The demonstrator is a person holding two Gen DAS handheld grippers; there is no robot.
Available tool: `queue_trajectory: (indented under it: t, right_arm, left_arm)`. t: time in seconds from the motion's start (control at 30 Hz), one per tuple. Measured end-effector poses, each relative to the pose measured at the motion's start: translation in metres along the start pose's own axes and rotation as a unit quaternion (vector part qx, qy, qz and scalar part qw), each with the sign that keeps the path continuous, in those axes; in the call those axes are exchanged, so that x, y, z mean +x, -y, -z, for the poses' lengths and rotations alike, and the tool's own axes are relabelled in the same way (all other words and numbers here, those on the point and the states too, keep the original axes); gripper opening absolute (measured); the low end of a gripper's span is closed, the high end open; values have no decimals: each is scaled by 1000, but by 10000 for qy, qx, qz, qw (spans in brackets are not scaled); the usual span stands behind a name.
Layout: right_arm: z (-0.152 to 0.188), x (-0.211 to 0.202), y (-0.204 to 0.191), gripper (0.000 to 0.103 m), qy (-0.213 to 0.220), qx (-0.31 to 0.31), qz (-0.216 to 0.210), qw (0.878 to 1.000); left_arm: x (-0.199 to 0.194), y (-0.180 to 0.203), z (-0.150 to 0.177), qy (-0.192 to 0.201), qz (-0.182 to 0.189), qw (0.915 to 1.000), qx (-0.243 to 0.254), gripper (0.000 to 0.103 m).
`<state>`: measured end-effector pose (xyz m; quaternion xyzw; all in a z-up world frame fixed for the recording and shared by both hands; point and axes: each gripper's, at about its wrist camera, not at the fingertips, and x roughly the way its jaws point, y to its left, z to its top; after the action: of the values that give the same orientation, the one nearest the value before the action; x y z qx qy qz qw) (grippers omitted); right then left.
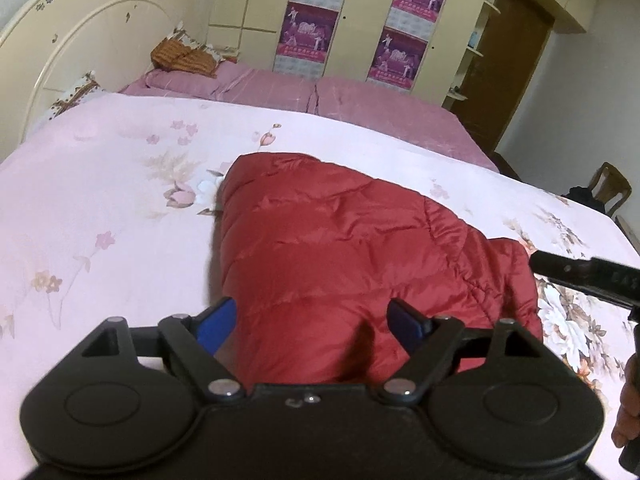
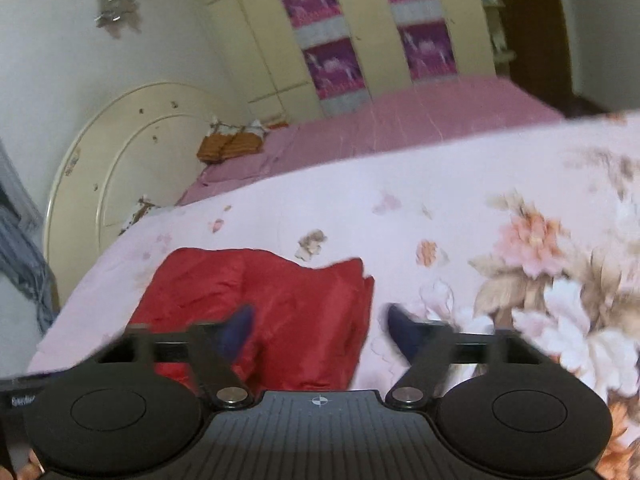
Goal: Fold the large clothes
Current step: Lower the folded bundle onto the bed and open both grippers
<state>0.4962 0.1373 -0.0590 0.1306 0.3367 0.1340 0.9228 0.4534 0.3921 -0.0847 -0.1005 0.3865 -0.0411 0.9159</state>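
A red quilted down jacket point(image 1: 360, 248) lies folded into a compact bundle on the pink floral bedspread point(image 1: 100, 200). My left gripper point(image 1: 310, 320) hovers over the jacket's near edge, its blue fingers point(image 1: 216, 322) wide apart and open, with red fabric showing in the gap but not pinched. In the right wrist view the jacket point(image 2: 260, 292) lies to the lower left. My right gripper point(image 2: 320, 328) is open over its right edge, the left finger above the red fabric and the right finger point(image 2: 404, 328) above the bedspread point(image 2: 400, 200). The right gripper's black body point(image 1: 584, 276) shows at the left view's right edge.
A cream headboard point(image 1: 80, 48) stands at the left end of the bed. A second mauve quilt point(image 1: 320, 96) and brown pillows point(image 1: 184, 58) lie beyond. Wardrobes with purple posters point(image 1: 308, 28) line the far wall. A wooden chair point(image 1: 608, 188) stands at the right. A hand point(image 1: 626, 400) holds the right gripper.
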Motion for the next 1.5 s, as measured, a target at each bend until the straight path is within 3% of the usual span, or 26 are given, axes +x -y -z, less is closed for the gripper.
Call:
queue_trajectory:
  t: [0.3,0.63,0.97,1.23,1.5]
  right_arm:
    - [16,48,-30,43,-288,-263,168,9991]
    - [31,81,-22,43,-666,-244,371,9968]
    - [26,39,-27,43,-450,-320,104,9984]
    - [67,-13,-48,43,-515,-1030,-63,9933]
    - [100,12,-49,43,-858,-1440,156,9857]
  left_arm:
    - [31,-2,-10,-114,-154,9998,34,83]
    - [49,-5,-3,-214,-186,9996,-12,87]
    - [16,-6,6,-48,-81,10000,13,82]
    - [-28,-6,44,-45,48,10000,55,82]
    - [-16,-10,65,-128,-148,9998,-7,84]
